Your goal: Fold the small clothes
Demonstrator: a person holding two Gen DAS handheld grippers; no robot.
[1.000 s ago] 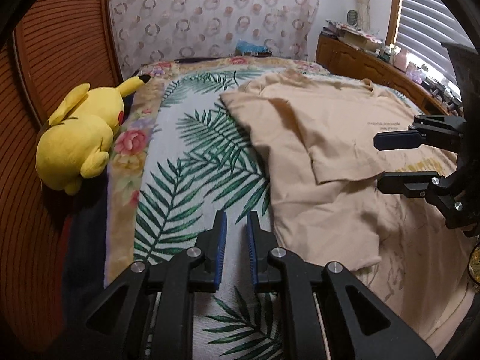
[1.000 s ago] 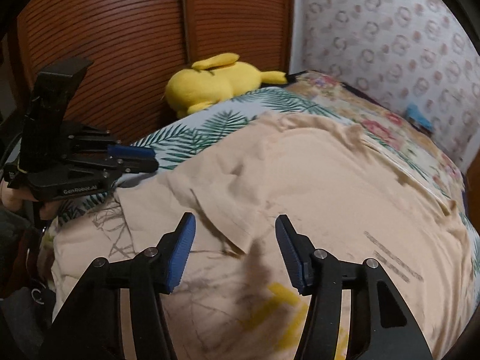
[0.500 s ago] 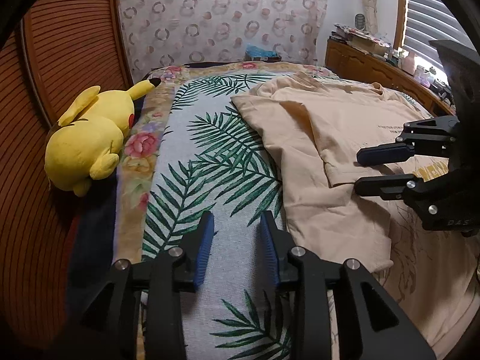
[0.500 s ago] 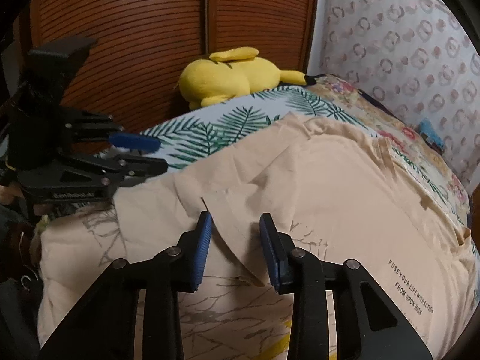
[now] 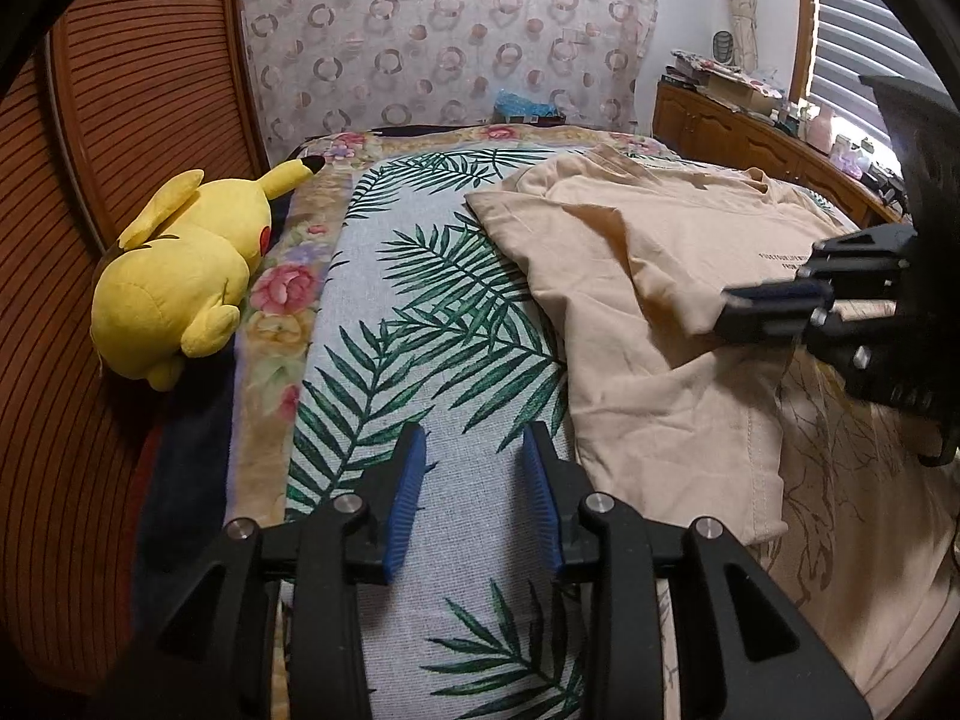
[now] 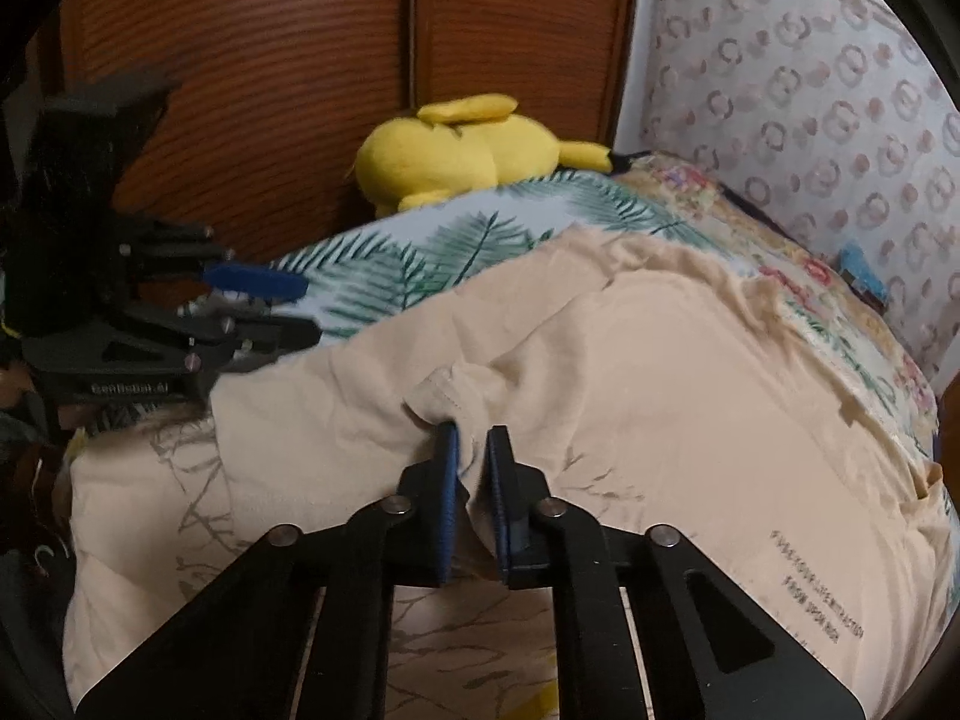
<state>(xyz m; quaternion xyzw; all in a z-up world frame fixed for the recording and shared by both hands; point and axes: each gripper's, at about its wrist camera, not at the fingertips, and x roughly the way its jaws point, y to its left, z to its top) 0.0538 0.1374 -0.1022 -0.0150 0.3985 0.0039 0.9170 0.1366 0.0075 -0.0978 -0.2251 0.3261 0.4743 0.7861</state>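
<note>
A beige T-shirt (image 5: 648, 252) with small black lettering lies spread on the leaf-print bedspread (image 5: 420, 312), one sleeve folded in over its chest. In the right wrist view my right gripper (image 6: 472, 435) is closing on the hemmed edge of that sleeve (image 6: 435, 396), and the cloth is pinched between its blue pads. The left wrist view shows the same right gripper (image 5: 729, 312) at the sleeve's edge. My left gripper (image 5: 473, 438) stands open over bare bedspread, just left of the shirt's side edge, with nothing between its fingers. It also shows as the left gripper (image 6: 303, 309) at the far left.
A yellow plush toy (image 5: 180, 264) lies at the bed's left edge against slatted wooden doors (image 6: 240, 90). A patterned headboard (image 5: 444, 30) closes the far end. A cluttered wooden dresser (image 5: 750, 132) stands along the right side under a blind.
My right gripper's jaws have come together on the folded sleeve's edge and the cloth has bunched up there. My left gripper's jaws have spread apart.
</note>
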